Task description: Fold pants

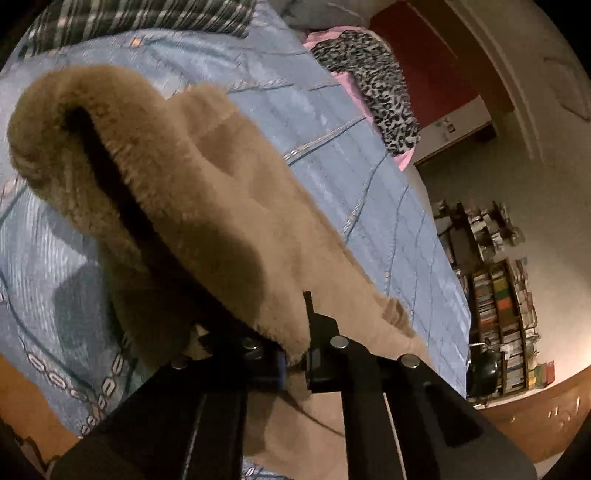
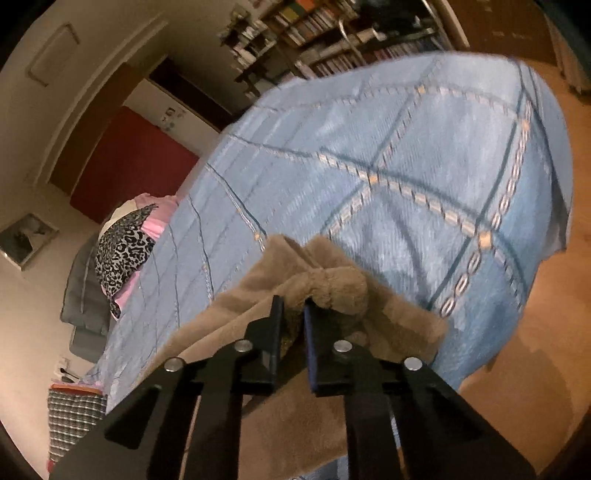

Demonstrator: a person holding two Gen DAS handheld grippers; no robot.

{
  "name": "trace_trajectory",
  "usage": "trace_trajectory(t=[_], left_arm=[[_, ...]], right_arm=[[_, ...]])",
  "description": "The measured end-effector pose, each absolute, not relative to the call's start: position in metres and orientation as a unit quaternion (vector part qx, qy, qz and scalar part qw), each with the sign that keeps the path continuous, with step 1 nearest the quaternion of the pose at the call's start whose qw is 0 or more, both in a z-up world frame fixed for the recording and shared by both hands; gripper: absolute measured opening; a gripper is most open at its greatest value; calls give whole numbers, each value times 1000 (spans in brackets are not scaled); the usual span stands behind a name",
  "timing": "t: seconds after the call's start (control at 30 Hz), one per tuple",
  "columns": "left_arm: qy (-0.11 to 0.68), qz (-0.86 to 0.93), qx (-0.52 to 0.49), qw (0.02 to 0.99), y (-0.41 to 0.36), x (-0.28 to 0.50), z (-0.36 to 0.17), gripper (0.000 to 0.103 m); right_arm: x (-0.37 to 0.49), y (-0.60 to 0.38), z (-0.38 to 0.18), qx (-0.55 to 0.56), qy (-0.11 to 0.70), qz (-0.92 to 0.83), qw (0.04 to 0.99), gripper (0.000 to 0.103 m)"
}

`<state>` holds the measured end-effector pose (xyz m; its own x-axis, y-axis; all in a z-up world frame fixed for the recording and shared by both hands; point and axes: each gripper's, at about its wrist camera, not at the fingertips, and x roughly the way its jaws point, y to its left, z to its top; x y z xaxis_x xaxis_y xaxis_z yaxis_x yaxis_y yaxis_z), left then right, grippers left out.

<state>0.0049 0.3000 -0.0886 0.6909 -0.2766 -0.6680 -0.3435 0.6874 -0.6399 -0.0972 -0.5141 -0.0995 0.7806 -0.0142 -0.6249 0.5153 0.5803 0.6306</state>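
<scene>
The pants (image 1: 207, 206) are tan and fleecy. In the left wrist view they hang lifted above the blue bedspread (image 1: 332, 155), draped over the left gripper's fingers, with an open leg end at upper left. My left gripper (image 1: 295, 360) is shut on the pants' edge. In the right wrist view the pants (image 2: 332, 284) bunch up over the fingers, with more tan cloth below. My right gripper (image 2: 293, 306) is shut on a bunched fold of the pants, above the blue bedspread (image 2: 406, 147).
A leopard-print garment (image 1: 376, 85) on pink cloth lies at the bed's far side, also in the right wrist view (image 2: 123, 251). A plaid cloth (image 1: 140, 18) lies on the bed. Bookshelves (image 1: 498, 306) stand by the wall. Wooden floor (image 2: 546, 295) surrounds the bed.
</scene>
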Motion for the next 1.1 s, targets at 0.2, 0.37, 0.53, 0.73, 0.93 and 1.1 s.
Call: trace_trajectory(t=[0.2,0.37,0.53,0.73,0.93,1.1], left_arm=[[358,-9,-354,864,290,-1,-39,6],[369,-5,-314,875,299,-24,-16,6],[396,7,-308,865,303,-28,-36,6],[396,5,-313,863,302,-23,-41,6],[394,4,-311,865,301,-19,-37,6],[394,6,-312,864,300,-16,-37,6]], right_arm=[[-104,-507,-59,376,267,-159,873,6],[-138,-511,-30,343,239,-198,886,3],[-149,-513,-61,359,306,-175,864,4],[-135,-506,-109,440,328,-131,825,32],[-116,-516,-136,501,315,-125,797,54],[-96,-525,-154,527,314,-134,778,39]])
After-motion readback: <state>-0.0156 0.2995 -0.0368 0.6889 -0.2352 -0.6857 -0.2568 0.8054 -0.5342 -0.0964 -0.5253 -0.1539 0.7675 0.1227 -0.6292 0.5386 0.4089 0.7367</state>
